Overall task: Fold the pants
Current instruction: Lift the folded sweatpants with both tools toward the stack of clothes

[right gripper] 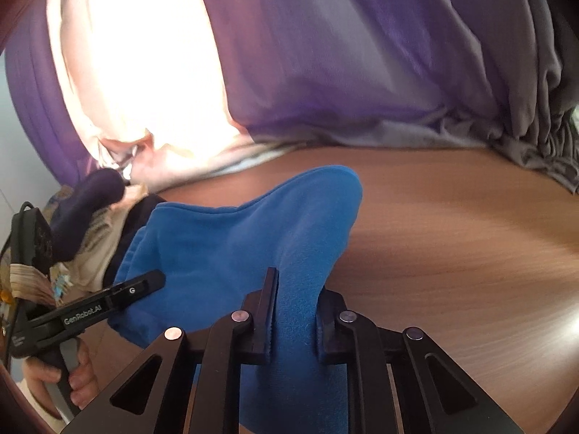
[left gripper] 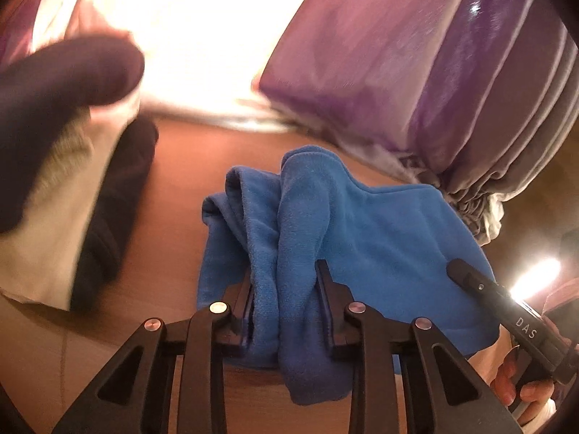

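The blue fleece pants (left gripper: 380, 224) lie bunched on the brown wooden table (left gripper: 173, 199). In the left wrist view my left gripper (left gripper: 286, 282) is shut on a thick bunched fold of the blue fabric, which hangs down between the fingers. The right gripper's finger reaches onto the cloth from the right edge of that view. In the right wrist view my right gripper (right gripper: 298, 300) is shut on another ridge of the pants (right gripper: 224, 238), lifted off the table (right gripper: 452, 246). The left gripper's finger (right gripper: 134, 291) shows at the left, held by a hand (right gripper: 54, 376).
A pile of dark and cream clothes (left gripper: 72, 181) lies on the table to the left of the pants. Purple and grey curtains (left gripper: 416, 65) hang behind the table, with a bright window (left gripper: 195, 29) between them. Bare tabletop spreads to the right in the right wrist view.
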`<state>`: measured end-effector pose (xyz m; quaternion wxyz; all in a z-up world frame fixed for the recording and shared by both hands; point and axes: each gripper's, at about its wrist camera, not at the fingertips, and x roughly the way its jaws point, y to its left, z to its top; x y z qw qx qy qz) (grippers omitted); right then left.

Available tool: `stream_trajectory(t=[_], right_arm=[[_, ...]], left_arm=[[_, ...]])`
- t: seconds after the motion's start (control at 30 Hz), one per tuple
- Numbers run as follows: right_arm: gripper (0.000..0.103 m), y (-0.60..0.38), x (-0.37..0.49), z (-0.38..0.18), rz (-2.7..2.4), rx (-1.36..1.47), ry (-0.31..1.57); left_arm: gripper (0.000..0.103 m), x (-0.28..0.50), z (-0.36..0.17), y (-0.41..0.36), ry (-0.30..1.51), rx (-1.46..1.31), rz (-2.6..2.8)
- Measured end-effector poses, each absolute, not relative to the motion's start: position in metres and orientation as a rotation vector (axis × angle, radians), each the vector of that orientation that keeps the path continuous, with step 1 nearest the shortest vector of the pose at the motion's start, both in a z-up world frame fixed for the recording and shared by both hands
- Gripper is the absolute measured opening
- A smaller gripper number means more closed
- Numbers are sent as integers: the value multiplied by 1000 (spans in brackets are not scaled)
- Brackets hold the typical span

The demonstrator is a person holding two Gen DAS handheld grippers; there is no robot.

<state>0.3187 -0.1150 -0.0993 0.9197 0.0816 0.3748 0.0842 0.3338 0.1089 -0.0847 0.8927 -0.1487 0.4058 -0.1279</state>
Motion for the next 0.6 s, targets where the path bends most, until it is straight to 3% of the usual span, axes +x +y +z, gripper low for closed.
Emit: stream_trajectory(t=[0.23,0.6], right_arm=[[17,-115,301,-49,198,173,660],[17,-49,306,16,331,117,519]], left_arm=[[29,314,-15,108,717,-233,-267],[29,294,56,183,589,-176,-187]])
